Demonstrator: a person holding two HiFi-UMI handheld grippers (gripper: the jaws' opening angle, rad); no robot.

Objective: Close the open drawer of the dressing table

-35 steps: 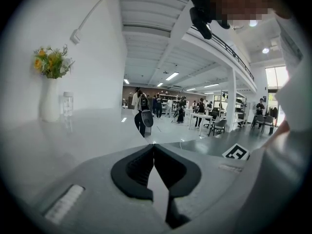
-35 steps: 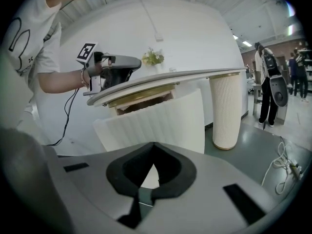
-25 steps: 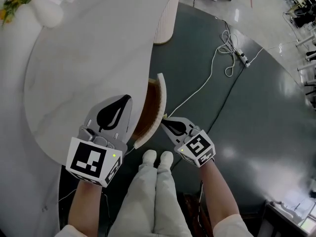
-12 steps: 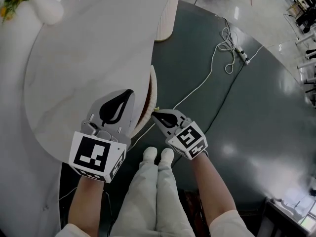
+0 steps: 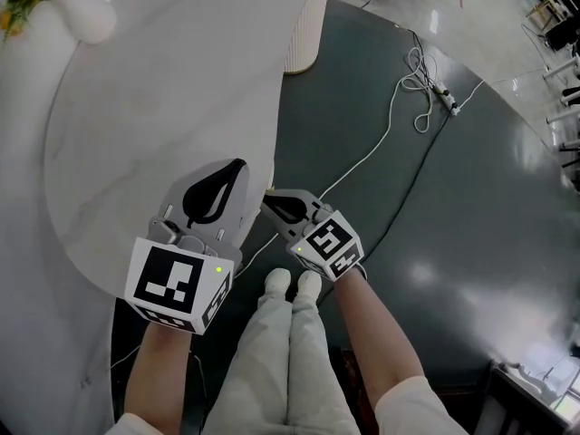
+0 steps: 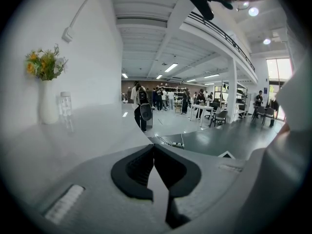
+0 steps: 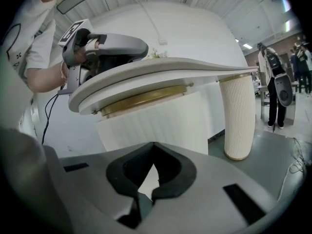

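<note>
A white cable (image 5: 390, 125) with a power strip (image 5: 446, 107) snakes across the dark floor (image 5: 471, 225), well off to my right, and my operator's white shoes (image 5: 290, 288) stand just below the two tools; none of this blocks the approach. A white vase of flowers (image 6: 48, 99) and a clear bottle (image 6: 65, 107) stand at the far end of the top, well apart from the work. The left tongs (image 5: 238, 164) hover over the near rim of the surface (image 5: 154, 107), jaws pressed together on nothing. The right tongs (image 5: 265, 200) sit lower, also pinched together and empty, tips right at the drawer (image 7: 161, 126); I cannot tell whether they touch it. The drawer's ribbed white front lies tucked back under the pale marbled top, a brass strip (image 7: 141, 97) above it, and a ribbed pedestal leg (image 7: 239, 116) stands beyond. The room is an open hall with ceiling lights, with people standing far off.
</note>
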